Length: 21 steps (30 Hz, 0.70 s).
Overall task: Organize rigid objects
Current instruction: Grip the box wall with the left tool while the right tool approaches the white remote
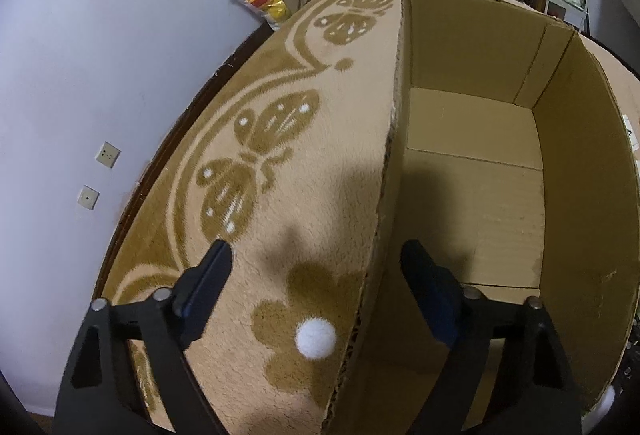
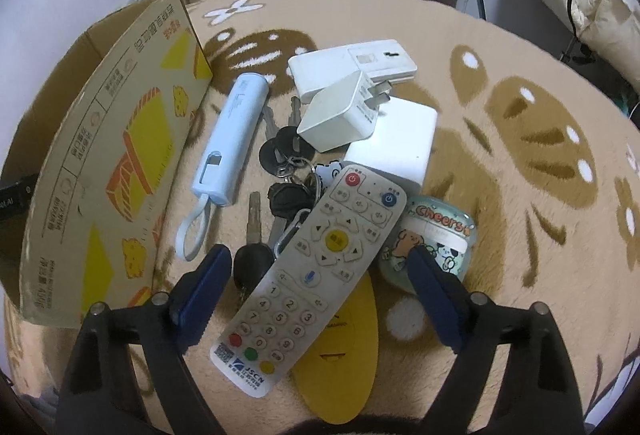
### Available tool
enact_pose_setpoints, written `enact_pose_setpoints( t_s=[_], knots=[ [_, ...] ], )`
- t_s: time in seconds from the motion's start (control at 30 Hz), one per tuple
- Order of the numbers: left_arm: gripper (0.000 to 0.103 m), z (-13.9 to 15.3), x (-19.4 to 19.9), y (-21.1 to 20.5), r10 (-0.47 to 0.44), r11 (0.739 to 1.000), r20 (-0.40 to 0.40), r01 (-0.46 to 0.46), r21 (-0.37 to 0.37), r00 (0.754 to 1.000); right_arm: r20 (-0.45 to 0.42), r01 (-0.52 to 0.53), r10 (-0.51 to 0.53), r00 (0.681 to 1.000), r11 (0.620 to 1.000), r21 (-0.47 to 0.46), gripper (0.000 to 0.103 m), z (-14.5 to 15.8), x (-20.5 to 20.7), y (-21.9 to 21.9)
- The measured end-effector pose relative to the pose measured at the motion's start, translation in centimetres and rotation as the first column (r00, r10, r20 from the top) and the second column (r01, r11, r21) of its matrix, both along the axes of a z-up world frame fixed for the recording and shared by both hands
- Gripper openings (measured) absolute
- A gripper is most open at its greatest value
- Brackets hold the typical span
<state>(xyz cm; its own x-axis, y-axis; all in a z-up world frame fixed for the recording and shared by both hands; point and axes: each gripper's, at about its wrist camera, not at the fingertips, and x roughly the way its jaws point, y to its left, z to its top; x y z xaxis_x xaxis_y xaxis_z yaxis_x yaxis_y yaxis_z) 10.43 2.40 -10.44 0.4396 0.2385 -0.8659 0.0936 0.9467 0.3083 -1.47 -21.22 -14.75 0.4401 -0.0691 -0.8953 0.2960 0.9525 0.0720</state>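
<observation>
Left wrist view: left gripper [image 1: 316,247] spread, nothing between the fingers; it straddles the near-left wall of the empty box [image 1: 572,163], one finger over the blanket [image 1: 320,123], the other over the box floor. Box sits on the blanket near its left edge.

Right wrist view: right gripper [image 2: 320,255] spread wide over the remote [image 2: 308,275], pads not touching it. Remote lies tilted on top of the pile, its lower end over a yellow oval piece [image 2: 344,367]. Keys [image 2: 288,191] sit just left of and partly under the remote, power bank [image 2: 232,139] left of them beside the box wall [image 2: 120,155]. White charger [image 2: 340,115] rests on two flat white blocks behind; a green round case [image 2: 436,235] touches the remote's right side.
</observation>
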Motion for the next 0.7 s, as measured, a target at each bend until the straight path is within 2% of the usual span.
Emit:
enact_pose_setpoints(
  t_s=[0.03, 0.1, 0.17, 0.27, 0.4, 0.57, 0.7],
  knots=[
    [0.076, -0.1, 0.0, 0.0, -0.001, 1.0, -0.006, 0.001, 0.0, 1.0, -0.004, -0.004, 0.004, 1.0, 1.0, -0.014, 0.088, 0.0, 0.1, 0.1],
    [0.062, -0.4, 0.0, -0.1, -0.005, 1.0, -0.023, 0.005, -0.009, 1.0, -0.007, -0.008, 0.008, 1.0, 0.999, -0.036, 0.085, 0.0, 0.1, 0.3],
    [0.056, -0.7, 0.0, -0.1, -0.009, 1.0, -0.039, 0.007, -0.03, 0.999, -0.011, -0.009, 0.009, 1.0, 0.999, -0.042, 0.084, 0.1, 0.1, 0.4],
    [0.051, -0.8, -0.1, -0.3, -0.017, 0.999, -0.04, 0.016, -0.032, 0.999, -0.008, -0.005, 0.005, 1.0, 1.0, -0.018, 0.082, 0.2, -0.1, 0.3],
    [0.033, -0.8, -0.2, -0.8, -0.038, 0.998, -0.052, 0.035, -0.049, 0.998, -0.012, -0.007, 0.007, 1.0, 1.0, 0.024, 0.08, 0.2, -0.3, 0.4],
    [0.019, -0.9, -0.3, -1.2, -0.048, 0.997, -0.065, 0.043, -0.071, 0.997, -0.009, 0.007, -0.006, 1.0, 0.999, 0.036, 0.074, 0.3, -0.6, 0.1],
    [0.018, -0.7, -0.3, -1.0, -0.044, 0.996, -0.068, 0.039, -0.082, 0.997, -0.005, 0.021, -0.021, 1.0, 0.998, 0.051, 0.067, 0.4, -0.7, -0.4]
  ],
)
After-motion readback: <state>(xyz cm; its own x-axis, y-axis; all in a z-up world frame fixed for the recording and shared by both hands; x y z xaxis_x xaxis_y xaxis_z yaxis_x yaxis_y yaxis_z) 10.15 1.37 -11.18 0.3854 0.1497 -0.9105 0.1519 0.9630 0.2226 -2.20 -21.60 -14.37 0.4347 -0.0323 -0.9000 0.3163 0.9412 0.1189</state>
